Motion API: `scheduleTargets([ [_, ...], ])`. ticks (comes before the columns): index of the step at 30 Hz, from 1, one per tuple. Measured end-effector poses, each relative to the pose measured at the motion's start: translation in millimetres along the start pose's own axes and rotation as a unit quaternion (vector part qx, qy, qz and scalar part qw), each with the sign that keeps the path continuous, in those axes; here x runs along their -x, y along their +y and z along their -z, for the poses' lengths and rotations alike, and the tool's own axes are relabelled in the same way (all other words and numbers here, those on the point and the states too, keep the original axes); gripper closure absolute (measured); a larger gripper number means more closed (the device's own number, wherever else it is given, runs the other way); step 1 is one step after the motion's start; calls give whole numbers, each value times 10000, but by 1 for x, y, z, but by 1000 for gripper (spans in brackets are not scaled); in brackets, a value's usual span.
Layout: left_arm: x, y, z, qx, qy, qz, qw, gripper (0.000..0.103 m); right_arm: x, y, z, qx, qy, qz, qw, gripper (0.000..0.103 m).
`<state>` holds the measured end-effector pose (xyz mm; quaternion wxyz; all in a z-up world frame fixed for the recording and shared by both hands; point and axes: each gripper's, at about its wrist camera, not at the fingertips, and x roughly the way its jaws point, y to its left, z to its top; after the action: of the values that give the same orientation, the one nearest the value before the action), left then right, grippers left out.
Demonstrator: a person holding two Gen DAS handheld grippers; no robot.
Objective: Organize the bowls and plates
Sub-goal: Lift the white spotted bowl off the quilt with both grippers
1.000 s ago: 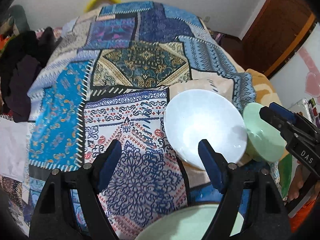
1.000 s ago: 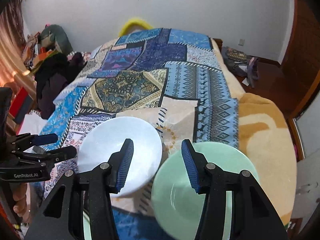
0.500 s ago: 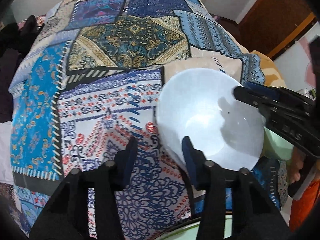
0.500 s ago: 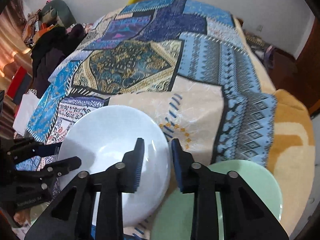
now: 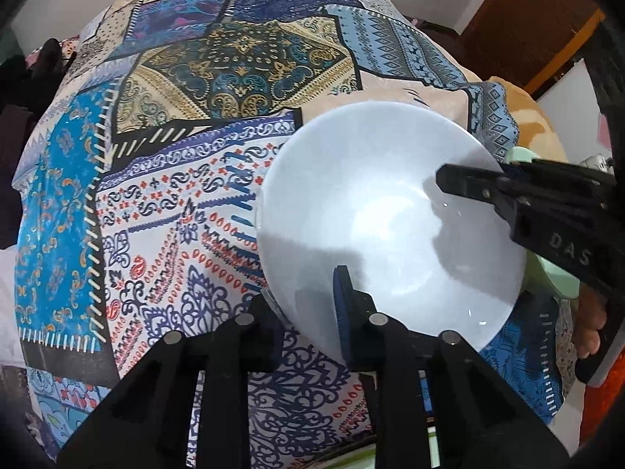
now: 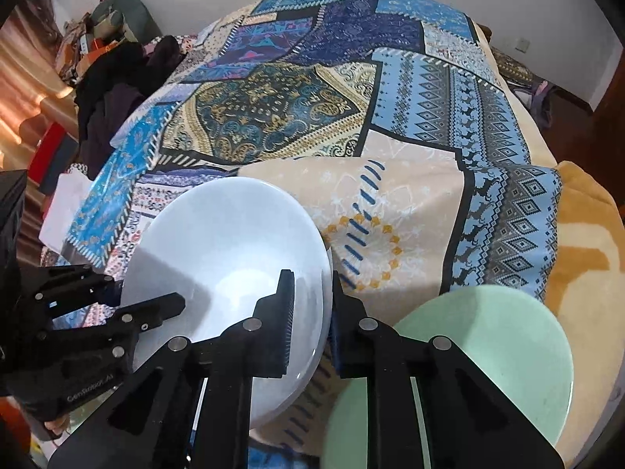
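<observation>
Two handheld grippers pinch opposite rims of a white bowl (image 5: 390, 226) over a patchwork bedspread (image 5: 175, 156). The left gripper (image 5: 302, 305), rising from the bottom of its frame, clamps the bowl's near edge; the right gripper (image 6: 310, 312), low centre in its view, grips the far rim. A green plate (image 6: 488, 351) lies at lower right, beside the bowl.

A home bedroom: patchwork bedspread (image 6: 351, 90), heaped clothes (image 6: 113, 90), wooden door (image 5: 523, 27).
</observation>
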<state>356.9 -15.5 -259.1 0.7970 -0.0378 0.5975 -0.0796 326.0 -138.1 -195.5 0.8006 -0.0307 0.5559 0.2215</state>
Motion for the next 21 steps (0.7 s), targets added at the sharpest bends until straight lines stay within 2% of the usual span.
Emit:
scheduleTargets([
  [9,34,6,14,90,-310,-61,9995,81,31,25,9,28,-481,-23,9988,89],
  [21,106,7,45,116,-907,-77,9958,81,83,60,30,128,-1015,-126,9947,89],
])
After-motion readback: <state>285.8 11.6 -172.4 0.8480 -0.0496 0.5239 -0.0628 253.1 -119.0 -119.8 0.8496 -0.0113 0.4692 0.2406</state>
